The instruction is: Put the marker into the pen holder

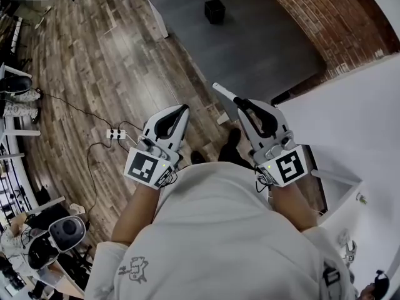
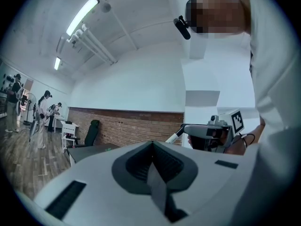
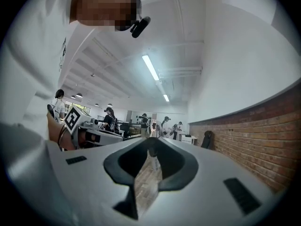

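One marker [image 1: 224,93]: white, slim.
Place: between right gripper [image 1: 242,104] jaws, sticking out past their tips.
Right gripper: clamped on marker.
Left gripper [image 1: 182,109]: jaws together, empty, beside right gripper.

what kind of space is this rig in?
Likely an open lab or office workspace: wood-plank floor, brick wall, and people at desks under ceiling strip lights.

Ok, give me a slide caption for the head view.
Head view: right gripper grips the marker, left gripper shut and empty, both held over a wooden floor.
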Tool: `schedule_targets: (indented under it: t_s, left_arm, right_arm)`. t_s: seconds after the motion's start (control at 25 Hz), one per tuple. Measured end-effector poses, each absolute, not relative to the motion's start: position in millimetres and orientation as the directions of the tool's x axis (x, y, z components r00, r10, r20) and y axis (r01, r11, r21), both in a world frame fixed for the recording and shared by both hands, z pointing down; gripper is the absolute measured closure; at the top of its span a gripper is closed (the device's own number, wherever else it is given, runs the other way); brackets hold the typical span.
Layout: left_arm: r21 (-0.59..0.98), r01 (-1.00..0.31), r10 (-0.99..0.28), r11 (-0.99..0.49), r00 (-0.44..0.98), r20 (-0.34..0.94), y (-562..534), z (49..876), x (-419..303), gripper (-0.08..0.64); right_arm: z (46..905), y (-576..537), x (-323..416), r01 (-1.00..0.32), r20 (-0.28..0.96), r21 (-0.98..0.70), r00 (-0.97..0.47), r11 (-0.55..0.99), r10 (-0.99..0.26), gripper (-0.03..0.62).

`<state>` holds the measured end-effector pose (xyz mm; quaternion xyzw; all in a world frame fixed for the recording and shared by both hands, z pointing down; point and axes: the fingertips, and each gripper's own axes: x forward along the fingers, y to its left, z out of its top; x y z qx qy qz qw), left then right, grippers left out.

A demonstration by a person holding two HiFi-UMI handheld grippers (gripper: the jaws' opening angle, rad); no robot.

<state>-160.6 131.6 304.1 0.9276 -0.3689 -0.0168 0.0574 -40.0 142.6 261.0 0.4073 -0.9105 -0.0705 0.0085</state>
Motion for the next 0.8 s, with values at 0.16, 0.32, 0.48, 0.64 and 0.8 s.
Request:
schedule_targets:
  t_s: [0.16, 0.32, 0.48, 0.64, 0.8]
  left_arm:
    - [0.111, -0.701, -0.704, -0.704, 0.710, 0.016, 112.6, 305.1, -153.5, 0.549]
    - [0.107, -0.722, -0.724, -0.684, 0.689, 0.028, 91.9, 304.6, -139.4, 0.549]
    - [0.098, -0.743, -0.744, -0.662, 0.667, 0.037, 64.0, 303.7, -120.2, 0.549]
    - [0.095, -0.762, -0.762, -0.641, 0.646, 0.036, 33.3, 302.8, -94.1, 0.549]
    - [0.091, -0.769, -0.771, -0.632, 0.637, 0.024, 5.2, 299.4, -61.6, 0.549]
  right_arm:
    - [259.9, 123.2, -32.3, -0.730, -0.063, 0.130, -0.682, 0.671, -0.729, 0.522]
    - [262.7, 97.7, -17.9, -0.715, -0.054, 0.104, -0.699, 0.692, -0.713, 0.522]
    - [263.2, 66.1, -0.1, -0.695, -0.062, 0.069, -0.719, 0.716, -0.692, 0.522]
    - [263.9, 33.6, 25.1, -0.672, -0.063, 0.068, -0.741, 0.737, -0.669, 0.522]
    - [262.8, 4.5, 57.2, -0.659, -0.070, 0.066, -0.752, 0.749, -0.655, 0.522]
